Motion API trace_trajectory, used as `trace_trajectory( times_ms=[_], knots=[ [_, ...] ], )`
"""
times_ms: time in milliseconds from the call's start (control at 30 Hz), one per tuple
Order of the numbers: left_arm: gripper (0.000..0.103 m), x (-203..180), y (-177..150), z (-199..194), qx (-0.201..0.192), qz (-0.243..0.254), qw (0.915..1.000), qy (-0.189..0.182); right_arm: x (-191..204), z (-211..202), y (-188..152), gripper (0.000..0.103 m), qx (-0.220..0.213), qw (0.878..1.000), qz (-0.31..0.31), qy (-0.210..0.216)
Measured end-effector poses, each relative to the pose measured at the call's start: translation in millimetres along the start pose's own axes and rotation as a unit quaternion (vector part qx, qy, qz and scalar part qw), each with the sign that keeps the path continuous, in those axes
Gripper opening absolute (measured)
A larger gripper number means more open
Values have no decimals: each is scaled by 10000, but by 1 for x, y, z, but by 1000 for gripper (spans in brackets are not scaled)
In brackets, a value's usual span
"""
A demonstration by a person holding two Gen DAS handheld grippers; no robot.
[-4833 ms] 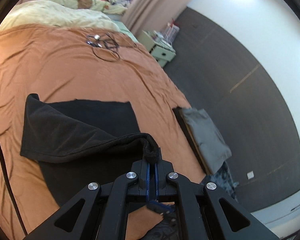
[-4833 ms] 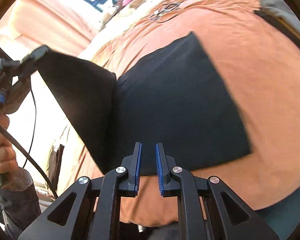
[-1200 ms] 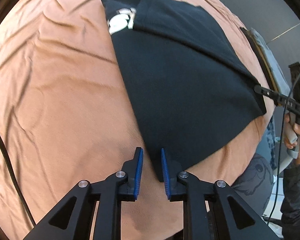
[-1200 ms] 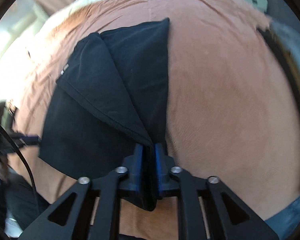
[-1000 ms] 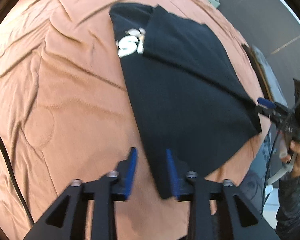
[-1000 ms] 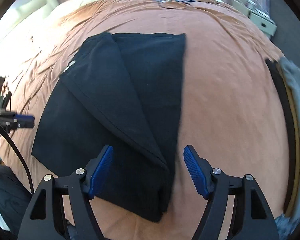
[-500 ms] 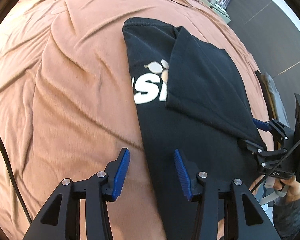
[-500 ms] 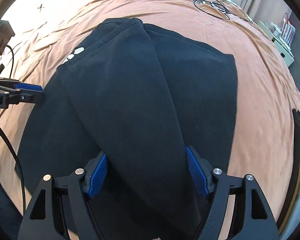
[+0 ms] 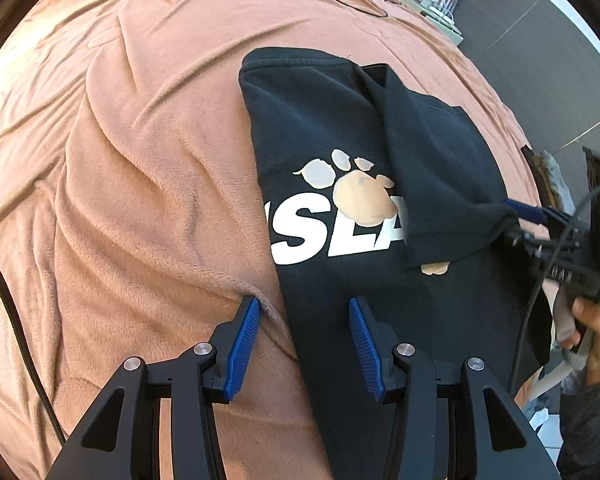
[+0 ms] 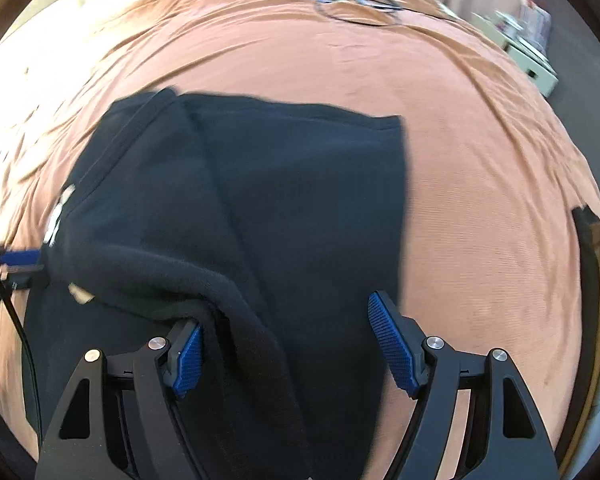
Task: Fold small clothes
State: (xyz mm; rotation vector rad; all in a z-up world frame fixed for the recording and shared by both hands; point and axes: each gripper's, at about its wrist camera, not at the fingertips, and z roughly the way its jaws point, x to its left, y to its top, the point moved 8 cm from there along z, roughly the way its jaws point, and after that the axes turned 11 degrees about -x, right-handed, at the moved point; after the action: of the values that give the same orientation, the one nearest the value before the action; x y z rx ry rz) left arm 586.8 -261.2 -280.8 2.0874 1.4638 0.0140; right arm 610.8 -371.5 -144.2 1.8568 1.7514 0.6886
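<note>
Beneath both spread claws, perhaps: shirt [image 9: 340, 128]

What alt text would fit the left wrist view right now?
A black T-shirt with a paw print and white letters lies on an orange blanket; the open left gripper straddles its near edge, right gripper at its folded-over flap.

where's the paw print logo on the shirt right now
In the left wrist view the paw print logo sits mid-frame on the black shirt, above the white lettering, its right edge tucked under the folded-over flap.
</note>
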Motion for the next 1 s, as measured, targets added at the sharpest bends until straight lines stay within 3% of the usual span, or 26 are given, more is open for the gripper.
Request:
trace_trajectory(
  times_ms=[167, 200, 267, 433, 633, 733, 900, 1000],
  knots=[
    [49, -3, 2, 5, -19, 37, 10000, 45, -33, 8, 0, 72, -61, 9991, 387, -135],
    [49, -3, 3, 5, -19, 40, 10000, 56, -51, 8, 0, 72, -113, 9974, 478, -520],
    [49, 0, 3, 3, -25, 36, 9999, 91, -66, 10, -3, 72, -116, 9961, 663, -579],
    [49, 6, 8, -2, -54, -38, 9999, 141, -69, 1, -10, 72, -263, 9947, 990, -100],
    [49, 11, 22, -7, -237, -162, 9996, 25, -66, 0, -12, 72, -350, 9857, 1335, 963],
    [49, 15, 31, -3, -313, -283, 9990, -115, -66, 2, -17, 72, -306, 9825, 1430, 1154],
    [49, 25, 45, 10, -336, -550, 9977, -205, -76, 20, -10, 72, -299, 9621, 1863, 1969],
    [49, 30, 56, 18, -373, -737, 9960, -344, -79, 31, -5, 62, -281, 9469, 2069, 2444]
  ],
)
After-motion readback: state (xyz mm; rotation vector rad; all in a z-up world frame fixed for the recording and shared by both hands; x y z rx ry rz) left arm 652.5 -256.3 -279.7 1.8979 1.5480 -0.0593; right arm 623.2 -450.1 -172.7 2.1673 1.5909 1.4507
